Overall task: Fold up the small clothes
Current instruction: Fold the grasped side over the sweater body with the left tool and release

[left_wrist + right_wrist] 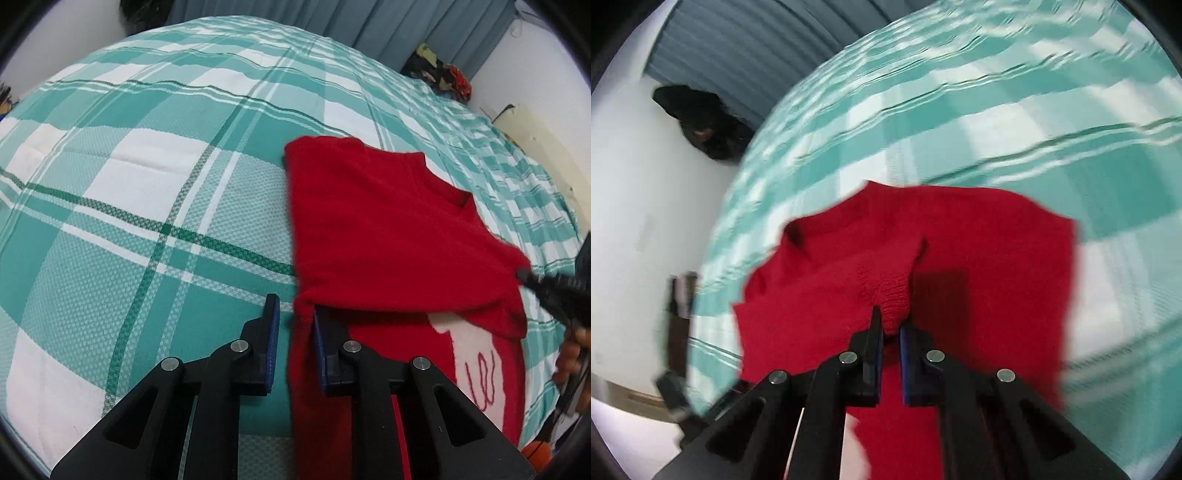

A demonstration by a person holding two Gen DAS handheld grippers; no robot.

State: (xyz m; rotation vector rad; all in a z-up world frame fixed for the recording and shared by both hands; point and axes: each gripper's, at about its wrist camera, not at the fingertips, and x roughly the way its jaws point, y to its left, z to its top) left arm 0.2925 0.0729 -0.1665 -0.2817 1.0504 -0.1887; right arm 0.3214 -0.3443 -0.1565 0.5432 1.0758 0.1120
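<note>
Folding the fuzzy red knit sweater (pixel 388 236) on the teal-and-white checked bedspread (pixel 147 184), top half doubled over the bottom. My right gripper (pixel 888 328) is pinching a bunched ribbed bit of the knit, I guess to steer the fold. My left gripper (pixel 295 310) sits at the sweater's left edge, jaws spread with some red between them, not clamped. No readable brand anywhere, just a white patch (pixel 469 354) with red squiggly stitching.

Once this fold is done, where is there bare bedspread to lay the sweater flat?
Bare green-and-white checked bedspread lies left of the red knitted sweater, up to the grey curtain. It is crowded on the sweater's right, by the right gripper and dark clothes pile.
</note>
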